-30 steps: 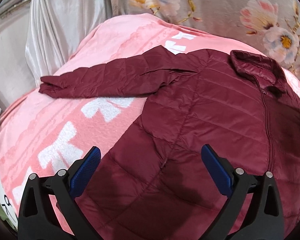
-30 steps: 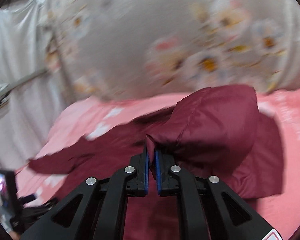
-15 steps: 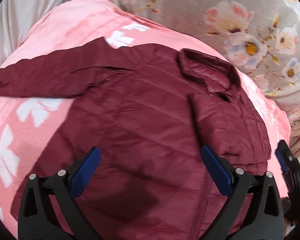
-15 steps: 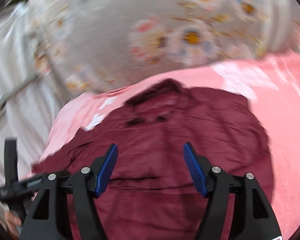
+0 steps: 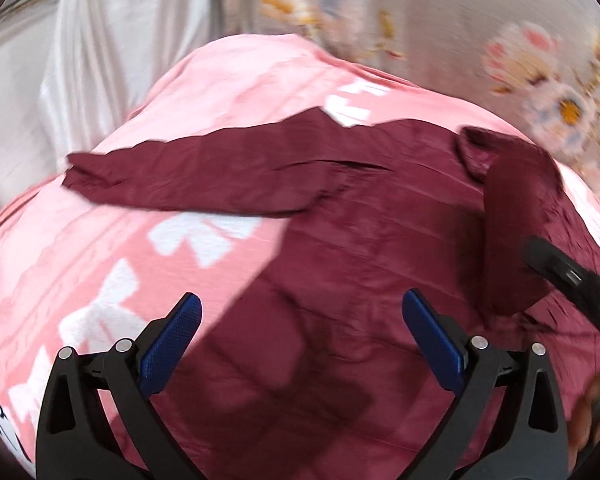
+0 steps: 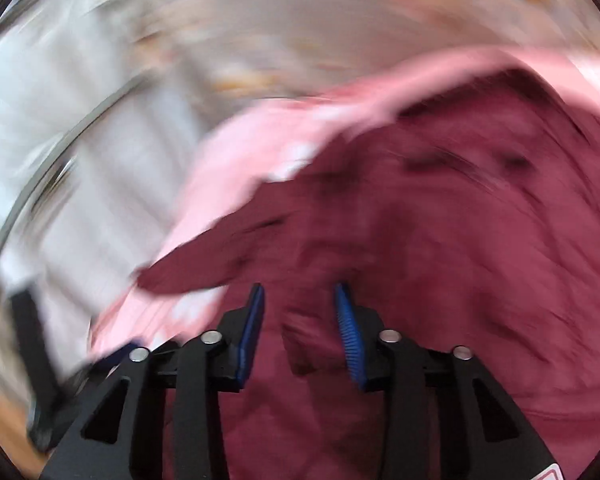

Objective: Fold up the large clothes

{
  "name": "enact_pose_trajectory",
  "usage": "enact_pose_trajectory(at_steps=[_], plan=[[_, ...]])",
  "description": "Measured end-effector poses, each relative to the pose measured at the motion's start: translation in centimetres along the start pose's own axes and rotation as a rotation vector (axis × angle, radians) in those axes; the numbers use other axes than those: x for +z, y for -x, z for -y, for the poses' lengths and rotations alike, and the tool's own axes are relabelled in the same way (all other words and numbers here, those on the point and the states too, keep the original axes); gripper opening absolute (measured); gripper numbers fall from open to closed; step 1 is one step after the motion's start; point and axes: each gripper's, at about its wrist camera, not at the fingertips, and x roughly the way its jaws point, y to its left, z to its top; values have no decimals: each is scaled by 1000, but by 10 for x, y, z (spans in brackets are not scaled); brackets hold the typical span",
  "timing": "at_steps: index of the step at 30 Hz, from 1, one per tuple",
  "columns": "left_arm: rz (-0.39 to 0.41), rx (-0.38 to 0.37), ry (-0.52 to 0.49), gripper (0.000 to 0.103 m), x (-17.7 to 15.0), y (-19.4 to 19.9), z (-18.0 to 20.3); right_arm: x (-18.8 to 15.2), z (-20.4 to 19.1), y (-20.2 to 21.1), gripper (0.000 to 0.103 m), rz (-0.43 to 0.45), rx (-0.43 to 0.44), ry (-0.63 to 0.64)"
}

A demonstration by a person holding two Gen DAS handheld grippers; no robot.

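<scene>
A maroon puffer jacket lies spread on a pink blanket with white bows. One sleeve stretches out to the left. The other sleeve lies folded over the jacket's body at the right. My left gripper hovers open over the jacket's lower part, with nothing between its fingers. The right gripper's black frame shows at the right edge. In the blurred right wrist view, my right gripper hangs over the jacket. Its jaws are closing, still apart, and the pads press on nothing.
A floral cloth hangs behind the blanket, and white satin fabric drapes at the left. A hand shows at the lower right. The left gripper is a dark blur at the right wrist view's left edge.
My right gripper let go of the sleeve, which now lies folded on the jacket's body. Its jaws opened wide, then narrowed. The left wrist view swung right and came back left.
</scene>
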Motion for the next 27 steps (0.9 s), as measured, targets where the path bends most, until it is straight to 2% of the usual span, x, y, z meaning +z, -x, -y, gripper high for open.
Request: enact_pose_trajectory(at_steps=[1,3,5,7,9,11,13,14,16,18,19,20,21,23,25,26,27], plan=[[-8,-5,15,98,1,-3,-4,-2,-1,6,31,16,-32,-1],[-41,-45,45,98,2,-9,-12,-6,20,24,31,49,-113,-87],[-90,-129,68,98,5,-19,-8,-16,55,54,32,93,-251,-216],[-146,-209,80,98,5,-31,4,-28,85,80,39,135,-323,-325],[-216,-269,82,98,5,-50,21,-40,121,105,39,151,-412,-433],[-271,-299,95,98,5,-69,37,-47,148,121,40,163,-487,-510],[-264,-272,104,96,5,-74,46,-56,173,133,41,187,-538,-570],[-242,-265,107,90,6,-73,50,-58,184,137,41,197,-545,-604],[-234,-280,110,70,7,-73,55,-59,198,135,41,208,-510,-663],[-247,-292,106,28,10,-77,61,-53,208,130,40,219,-502,-695],[-246,-297,99,18,12,-79,64,-47,210,129,36,221,-511,-685],[-233,-305,89,5,16,-79,68,-39,211,129,11,235,-528,-661],[-216,-305,80,4,18,-76,70,-30,204,130,2,259,-532,-645],[-141,-326,64,3,30,-64,70,-25,190,153,2,378,-495,-607],[-52,-331,43,3,39,-49,70,-22,176,166,2,432,-538,-528],[-21,-311,27,3,39,-47,71,-22,173,166,2,433,-574,-499],[-15,-272,5,0,37,-52,74,-25,178,157,2,376,-650,-483]])
